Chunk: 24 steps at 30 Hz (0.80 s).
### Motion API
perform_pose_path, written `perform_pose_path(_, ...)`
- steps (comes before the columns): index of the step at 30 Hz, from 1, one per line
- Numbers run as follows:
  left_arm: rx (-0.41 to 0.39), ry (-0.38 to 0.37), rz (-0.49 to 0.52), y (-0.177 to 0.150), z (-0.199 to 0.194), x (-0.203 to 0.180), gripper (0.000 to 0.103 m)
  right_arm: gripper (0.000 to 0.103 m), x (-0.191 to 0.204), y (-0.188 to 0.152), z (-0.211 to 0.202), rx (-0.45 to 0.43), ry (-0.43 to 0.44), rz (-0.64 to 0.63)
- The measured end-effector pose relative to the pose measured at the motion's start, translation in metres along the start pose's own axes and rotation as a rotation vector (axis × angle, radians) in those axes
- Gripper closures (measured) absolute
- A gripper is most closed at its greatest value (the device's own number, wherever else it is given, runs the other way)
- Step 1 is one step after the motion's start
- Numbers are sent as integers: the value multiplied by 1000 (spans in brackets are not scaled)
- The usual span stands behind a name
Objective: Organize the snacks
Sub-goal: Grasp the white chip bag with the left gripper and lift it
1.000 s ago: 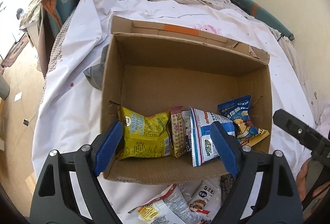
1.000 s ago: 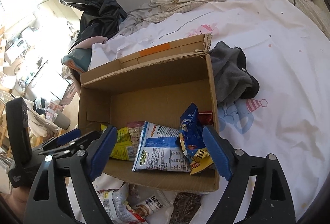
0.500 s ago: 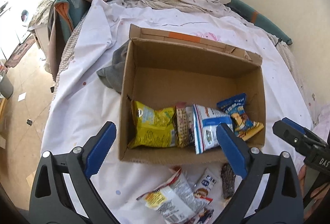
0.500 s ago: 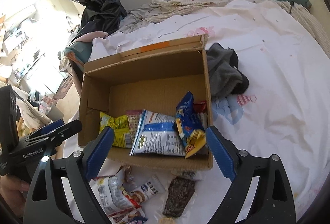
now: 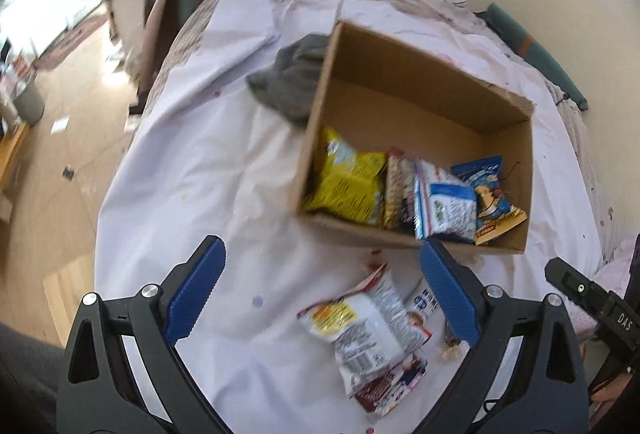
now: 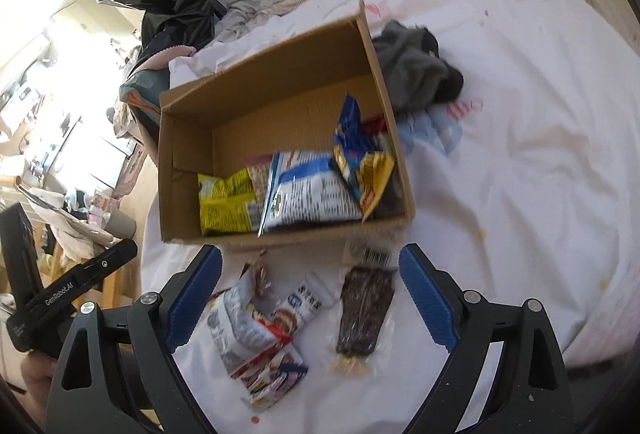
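While four packets are sitting in the cardboard box point(image 6: 280, 106), both the left gripper point(image 5: 320, 290) and right gripper point(image 6: 312, 298) are hovering, jaws spread and empty, over loose snacks point(image 6: 256, 338); picking one up is evidently next.

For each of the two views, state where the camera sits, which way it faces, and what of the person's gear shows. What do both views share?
Left wrist: on the left tool, facing down at the bed; right tool at right edge.
Right wrist: on the right tool, facing down; left tool at left edge.
Shared: cardboard box, loose snack packets.
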<state>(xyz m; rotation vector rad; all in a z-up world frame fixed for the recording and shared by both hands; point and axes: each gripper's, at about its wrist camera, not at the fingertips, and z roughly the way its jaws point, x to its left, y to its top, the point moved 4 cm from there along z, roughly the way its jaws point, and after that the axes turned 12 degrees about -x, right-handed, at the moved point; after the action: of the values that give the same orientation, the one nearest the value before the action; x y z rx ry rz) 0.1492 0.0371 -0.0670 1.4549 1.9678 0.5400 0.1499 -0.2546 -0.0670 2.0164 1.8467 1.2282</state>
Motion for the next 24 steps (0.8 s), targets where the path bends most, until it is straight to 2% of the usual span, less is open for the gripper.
perform_pose_path(2,41,4,-32,-8,4,6,7,11,-3,-8,1,23,-6,19)
perform_pose_path(5,154,-3,-121,-35,21,12,7,11,-6,-15,3,41,-15,34)
perform_pose_path(8,226,21,-205,-59,34,6,7,11,-9,-15,3,39,-26,42)
perform_pose_path(14,287,96,-304,-88,54,-21,7,11,-20,-9,10,42,-27,110)
perform_pose_path(20,354,171,-317,-115,77,-33,7,11,-35,-8,14,61,-24,185)
perform_pose_path(24,359,188,-249,-121,82,-37,8,11,-45,-9,15,77,-13,252)
